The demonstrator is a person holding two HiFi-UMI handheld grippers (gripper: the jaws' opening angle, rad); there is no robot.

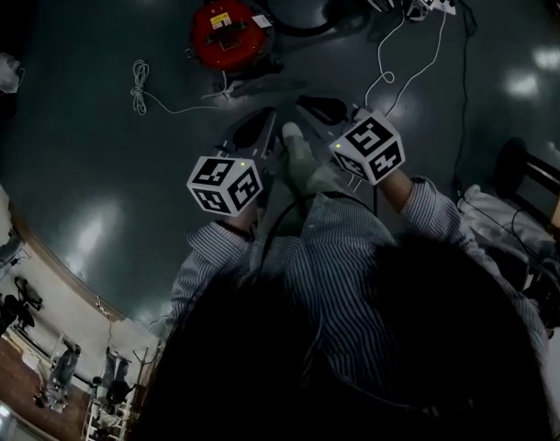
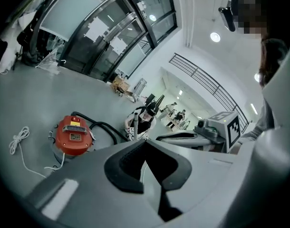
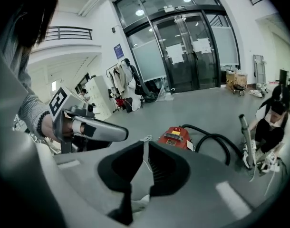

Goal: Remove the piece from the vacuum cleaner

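Left gripper [image 2: 145, 144] jaws pressed together, right gripper [image 3: 146, 145] jaws barely parted. Both are empty, short of the red vacuum cleaner [image 1: 227, 30] — its black hose [image 3: 209, 137] arcs away rightward.

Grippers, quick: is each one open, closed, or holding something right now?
Left gripper: closed, empty.
Right gripper: slightly open, nothing between the jaws.

Grey glossy floor [image 1: 78, 173] w/ ceiling-light glare. Glass double doors [image 3: 192, 46] at back of hall, white sheets stuck on panes. Clothes rack [image 3: 120, 82] left of doors; prob. cardboard boxes [image 3: 237, 80] to their right. Balcony railing [image 3: 69, 33] up top left. Person [image 3: 274, 120] sits on floor at far right. Thin white cables [image 1: 416, 58] trail across floor.
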